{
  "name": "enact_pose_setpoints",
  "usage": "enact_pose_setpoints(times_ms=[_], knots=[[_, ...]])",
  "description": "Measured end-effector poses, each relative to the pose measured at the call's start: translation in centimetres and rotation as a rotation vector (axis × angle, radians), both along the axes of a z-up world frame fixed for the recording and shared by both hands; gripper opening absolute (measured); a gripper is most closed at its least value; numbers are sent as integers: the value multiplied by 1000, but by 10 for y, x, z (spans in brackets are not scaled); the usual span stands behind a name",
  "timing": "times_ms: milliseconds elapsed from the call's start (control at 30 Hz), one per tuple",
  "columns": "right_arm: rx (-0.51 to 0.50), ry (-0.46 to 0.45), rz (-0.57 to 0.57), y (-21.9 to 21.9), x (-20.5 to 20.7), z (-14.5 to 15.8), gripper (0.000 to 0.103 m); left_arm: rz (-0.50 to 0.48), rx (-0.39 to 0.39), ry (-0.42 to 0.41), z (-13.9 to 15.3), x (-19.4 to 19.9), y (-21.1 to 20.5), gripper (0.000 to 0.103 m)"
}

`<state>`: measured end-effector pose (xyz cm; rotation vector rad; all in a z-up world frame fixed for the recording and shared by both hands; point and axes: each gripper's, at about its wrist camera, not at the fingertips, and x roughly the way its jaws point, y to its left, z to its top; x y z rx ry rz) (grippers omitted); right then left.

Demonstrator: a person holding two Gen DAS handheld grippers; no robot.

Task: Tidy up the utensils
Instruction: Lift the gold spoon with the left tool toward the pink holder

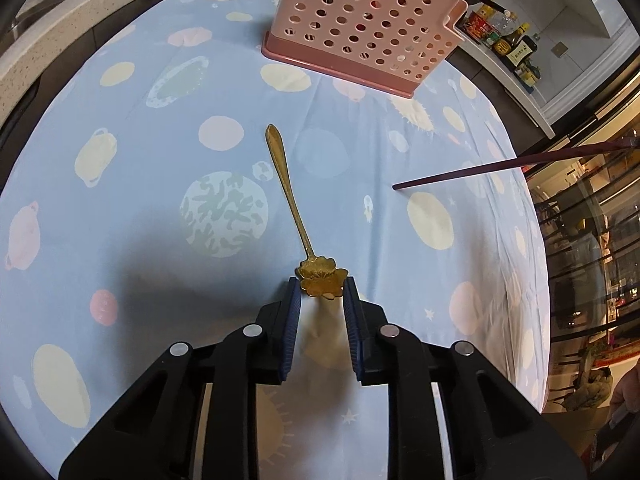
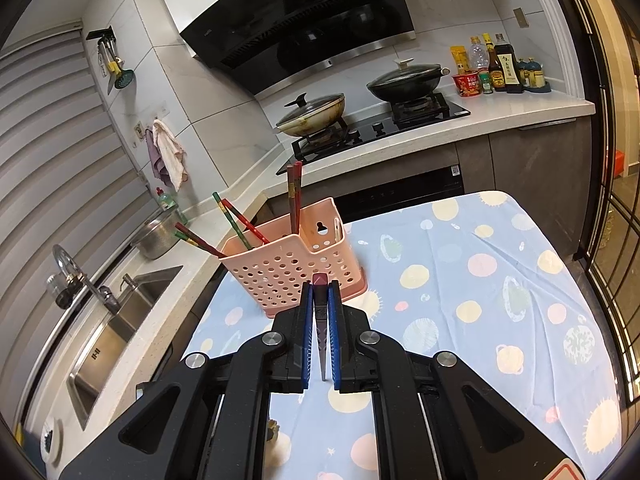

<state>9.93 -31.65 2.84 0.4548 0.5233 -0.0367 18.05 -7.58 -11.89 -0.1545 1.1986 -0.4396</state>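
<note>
A gold spoon (image 1: 286, 188) with a flower-shaped bowl lies on the planet-print tablecloth (image 1: 140, 200), handle pointing away toward the pink perforated utensil holder (image 1: 360, 20). My left gripper (image 1: 322, 284) points down at the cloth, and its blue pads touch both sides of the spoon's bowl. My right gripper (image 2: 320, 286) is shut on a dark chopstick (image 2: 321, 320) that runs back between its pads. In the left wrist view that chopstick (image 1: 500, 166) reaches in from the right above the cloth. The holder (image 2: 288, 272) stands just beyond the right gripper with several red and green chopsticks (image 2: 236, 224) in it.
The table's left edge meets a counter with a steel sink (image 2: 120, 320) and tap. Beyond the table are a gas hob with two lidded pans (image 2: 404, 80) and sauce bottles (image 2: 496, 64). A glass door frame (image 2: 616, 240) runs along the right.
</note>
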Motion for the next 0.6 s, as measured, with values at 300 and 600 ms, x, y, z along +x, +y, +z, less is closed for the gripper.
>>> enact_pose_setpoints(times_ms=[300,600], knots=[[-1,-1,2,1,-2,0,7,-13,65,-59,18,-4,2,21],[0,-1,14,7,-12,-2,7,-3,71,-33,9,-3,9,20]])
